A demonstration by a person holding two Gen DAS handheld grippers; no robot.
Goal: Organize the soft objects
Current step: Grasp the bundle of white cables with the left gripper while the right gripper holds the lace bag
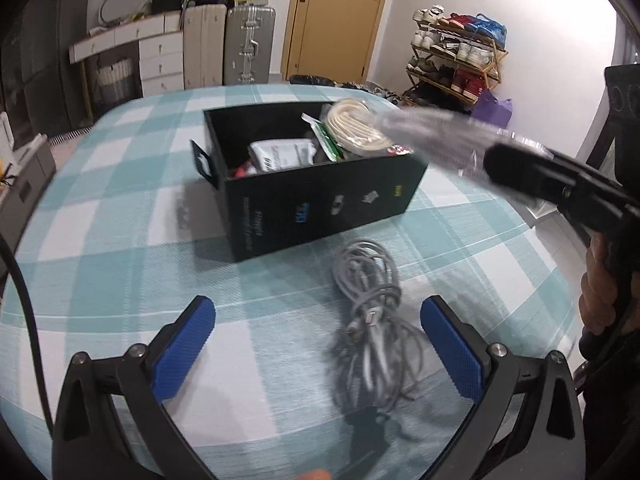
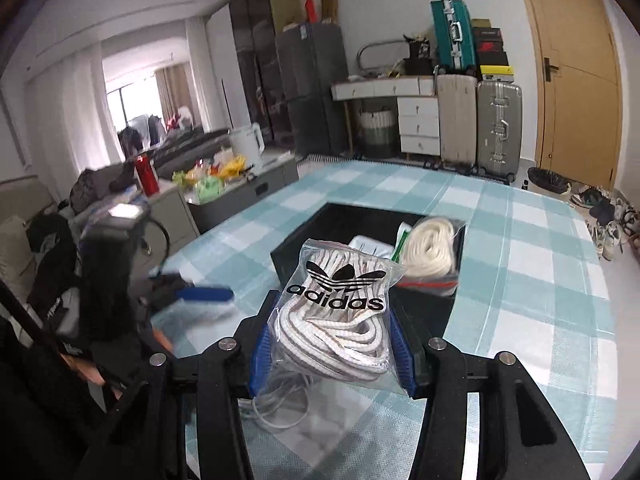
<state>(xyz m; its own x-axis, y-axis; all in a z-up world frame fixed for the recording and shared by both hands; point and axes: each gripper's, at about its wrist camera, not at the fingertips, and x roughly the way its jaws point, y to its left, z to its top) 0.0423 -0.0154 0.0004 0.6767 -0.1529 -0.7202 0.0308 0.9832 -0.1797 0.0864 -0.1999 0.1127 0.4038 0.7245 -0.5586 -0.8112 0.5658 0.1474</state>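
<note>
Two grippers: both in view.
Right gripper [image 2: 332, 344]: pinched a clear bag of laces [image 2: 340, 312], raised just short of the black box [image 1: 320, 208].
Left gripper [image 1: 318, 354]: jaws spread, nothing held, above the grey cable bundle [image 1: 372, 300].
Box: stood on the checked cloth [image 1: 120, 240], partly filled.

box [image 1: 320, 208]: 1 | lace bags [image 2: 340, 312]: 2 (1 boxed) | cable bundle [image 1: 372, 320]: 1
</note>
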